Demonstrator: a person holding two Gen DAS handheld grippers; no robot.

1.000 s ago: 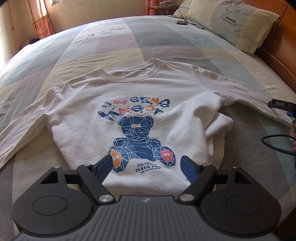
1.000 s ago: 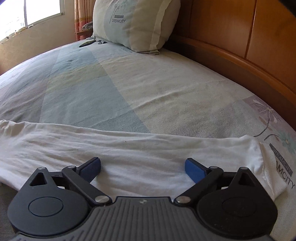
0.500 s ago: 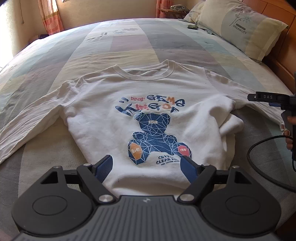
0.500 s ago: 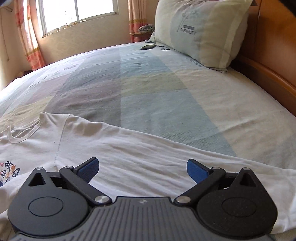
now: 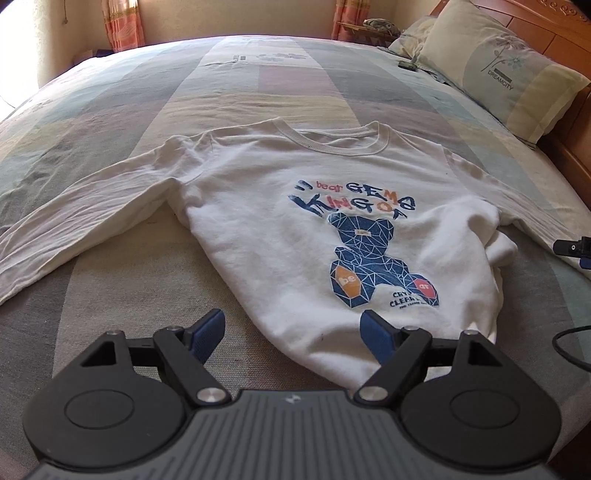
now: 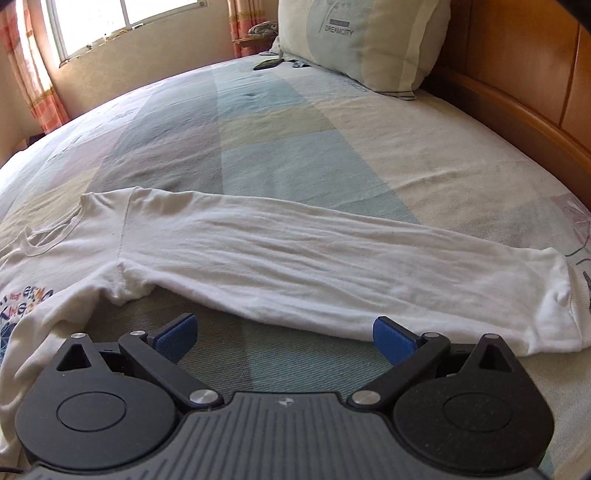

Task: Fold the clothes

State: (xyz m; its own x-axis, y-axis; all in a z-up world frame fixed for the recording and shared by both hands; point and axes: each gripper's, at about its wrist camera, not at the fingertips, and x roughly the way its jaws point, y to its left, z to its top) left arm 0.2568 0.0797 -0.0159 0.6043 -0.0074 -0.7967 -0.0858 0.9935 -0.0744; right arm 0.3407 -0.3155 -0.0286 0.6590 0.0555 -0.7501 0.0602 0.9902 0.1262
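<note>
Folding the sweatshirt (image 5: 303,221) well means pinching its sleeve cuff (image 6: 574,306) squarely; left tool (image 5: 293,334) and right tool (image 6: 284,338) both hover released, empty.

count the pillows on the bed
2: a large Dreamcity pillow leans against the wooden headboard, and a second pillow is partly hidden behind it.

Each hand-held gripper (image 5: 293,334) (image 6: 284,338) is black with blue ribbed pads, silver screws, a ridged grey body
</note>
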